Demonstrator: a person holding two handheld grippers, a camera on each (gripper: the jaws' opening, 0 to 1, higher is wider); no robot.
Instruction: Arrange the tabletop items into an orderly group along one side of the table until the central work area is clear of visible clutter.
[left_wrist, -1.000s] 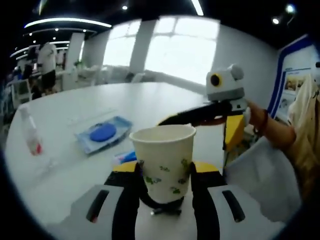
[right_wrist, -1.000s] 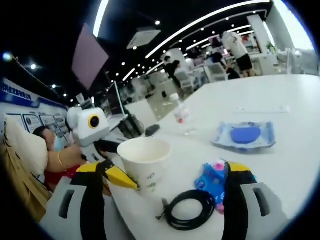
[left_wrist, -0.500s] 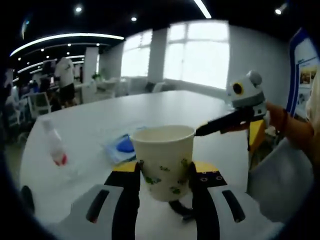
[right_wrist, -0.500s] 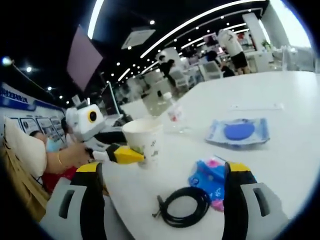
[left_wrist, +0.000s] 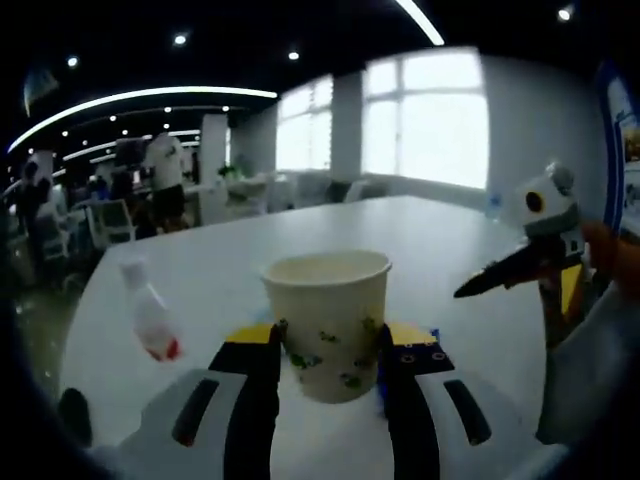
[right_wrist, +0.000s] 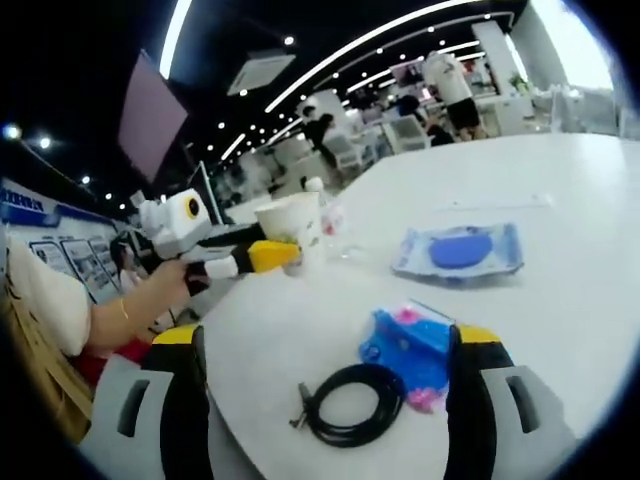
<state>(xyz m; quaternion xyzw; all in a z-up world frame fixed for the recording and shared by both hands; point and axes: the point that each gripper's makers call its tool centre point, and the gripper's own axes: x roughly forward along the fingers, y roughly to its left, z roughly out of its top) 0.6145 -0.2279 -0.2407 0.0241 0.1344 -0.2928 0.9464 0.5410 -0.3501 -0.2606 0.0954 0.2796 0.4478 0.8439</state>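
Glossy white table (right_wrist: 560, 180); left tool (left_wrist: 328, 350) clamps tapered paper cup (left_wrist: 327, 318).

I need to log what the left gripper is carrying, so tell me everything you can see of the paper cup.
The paper cup is off-white with small green leaf-like prints on its lower wall and a rolled rim. It stands upright and open-topped, tapering toward the base; no contents can be seen. The left gripper grips it between its jaws, one against each side. In the right gripper view the cup sits at that gripper's yellow tips, near a small clear bottle, beside the white table.
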